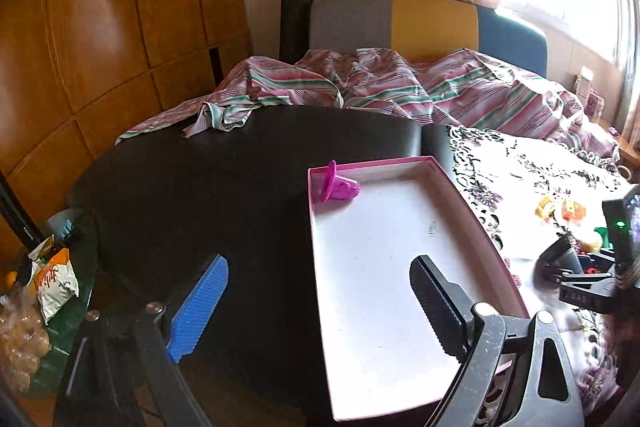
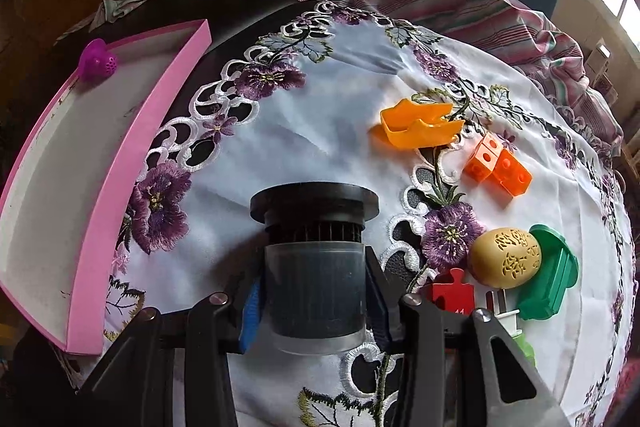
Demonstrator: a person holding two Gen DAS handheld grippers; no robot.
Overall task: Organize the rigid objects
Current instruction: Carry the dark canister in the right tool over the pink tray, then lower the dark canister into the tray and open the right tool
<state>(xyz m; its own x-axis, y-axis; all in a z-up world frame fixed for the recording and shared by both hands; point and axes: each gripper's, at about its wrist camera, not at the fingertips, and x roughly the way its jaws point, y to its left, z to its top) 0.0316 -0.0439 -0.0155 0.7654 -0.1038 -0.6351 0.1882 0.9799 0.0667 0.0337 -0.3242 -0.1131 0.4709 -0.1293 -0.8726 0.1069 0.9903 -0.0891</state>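
1. Dark table [image 1: 240, 187] fills my left view, with a pink tray [image 1: 400, 267] on it. A purple toy [image 1: 340, 187] sits in the tray's far corner. My left gripper [image 1: 316, 311] hangs spread and empty over the tray's near edge.
2. White embroidered cloth [image 2: 340, 115] fills my right view. My right gripper [image 2: 316, 307] pinches a dark canister [image 2: 316, 291]; an orange scoop [image 2: 416, 129], orange blocks [image 2: 500, 171], a gold egg [image 2: 506, 257] and a green piece [image 2: 550, 275] lie on the right.

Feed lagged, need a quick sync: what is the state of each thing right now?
Left gripper: open, empty, over the tray's edge.
Right gripper: shut on black cylinder.
Pink tray: holds only the purple toy, in its far corner.
Orange scoop: loose on cloth.
Orange blocks: on cloth.
Gold egg: against green piece.
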